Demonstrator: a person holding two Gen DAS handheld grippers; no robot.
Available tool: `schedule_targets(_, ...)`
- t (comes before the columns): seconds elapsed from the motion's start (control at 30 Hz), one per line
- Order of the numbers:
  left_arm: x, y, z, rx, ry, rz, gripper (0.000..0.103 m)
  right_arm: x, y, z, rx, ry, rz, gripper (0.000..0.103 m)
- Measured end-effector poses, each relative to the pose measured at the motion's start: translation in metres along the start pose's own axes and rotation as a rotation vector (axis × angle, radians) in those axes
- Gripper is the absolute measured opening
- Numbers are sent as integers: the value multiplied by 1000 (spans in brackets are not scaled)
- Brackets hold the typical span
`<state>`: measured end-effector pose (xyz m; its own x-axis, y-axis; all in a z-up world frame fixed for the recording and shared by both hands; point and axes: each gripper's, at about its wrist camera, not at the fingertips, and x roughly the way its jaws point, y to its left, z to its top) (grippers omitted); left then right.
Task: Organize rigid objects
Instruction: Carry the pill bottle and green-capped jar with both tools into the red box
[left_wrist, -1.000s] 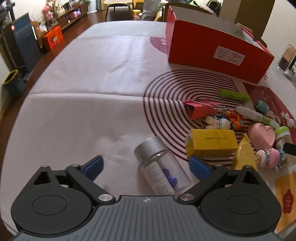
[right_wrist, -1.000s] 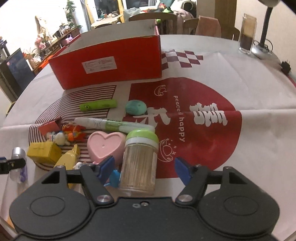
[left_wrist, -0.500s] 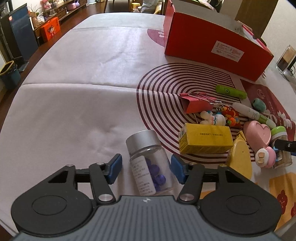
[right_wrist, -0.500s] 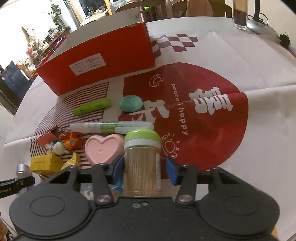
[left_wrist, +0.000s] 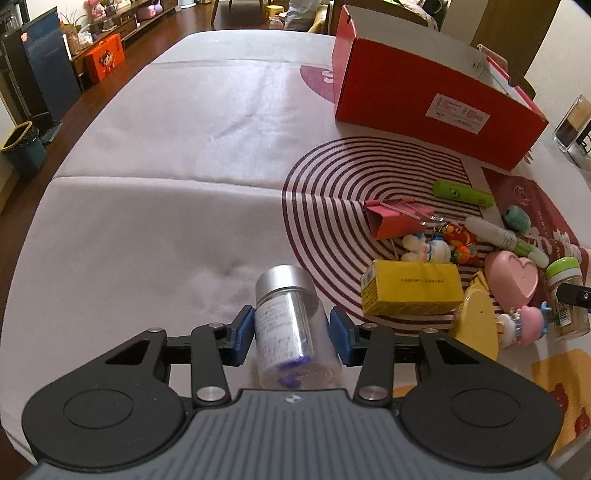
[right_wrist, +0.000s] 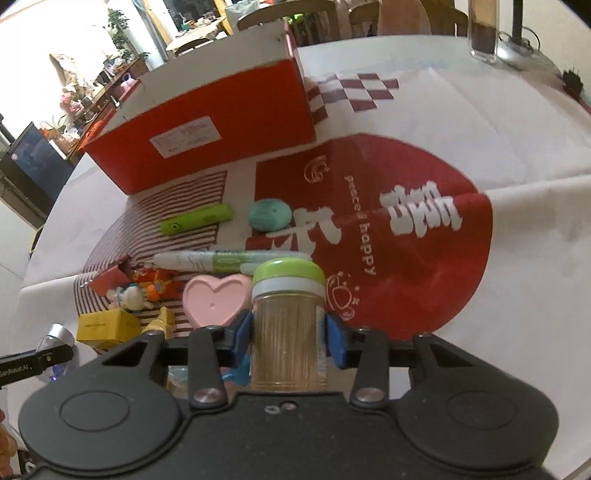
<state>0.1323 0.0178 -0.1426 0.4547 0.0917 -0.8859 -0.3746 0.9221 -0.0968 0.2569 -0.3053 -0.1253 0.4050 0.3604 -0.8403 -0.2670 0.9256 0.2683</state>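
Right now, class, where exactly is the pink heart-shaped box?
In the right wrist view, the pink heart-shaped box lies on the tablecloth just left of the green-lidded jar, below the white marker.

The left gripper (left_wrist: 291, 332) is closing on a clear bottle (left_wrist: 291, 325), just left of the yellow box (left_wrist: 412, 291).

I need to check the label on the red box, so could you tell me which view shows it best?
The left wrist view: the red box is sharp there, its white label unblocked, though the print is too small to read. In the right wrist view the box is nearer but motion-blurred, smearing the label.
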Motion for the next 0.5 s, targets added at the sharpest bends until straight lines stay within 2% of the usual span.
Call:
schedule_targets(0.07,-6,0,6,-4,2,-10,40,-7,1,8,-17,-9,4,42)
schedule_targets(0.27,-15,-7,22,16,-11,-43,40,-22,6,34,-62,-49,15,42)
schedule_targets(0.5,-35,-23,52,48,-62,-93,40,-33,12,70,-85,-52,47,42)
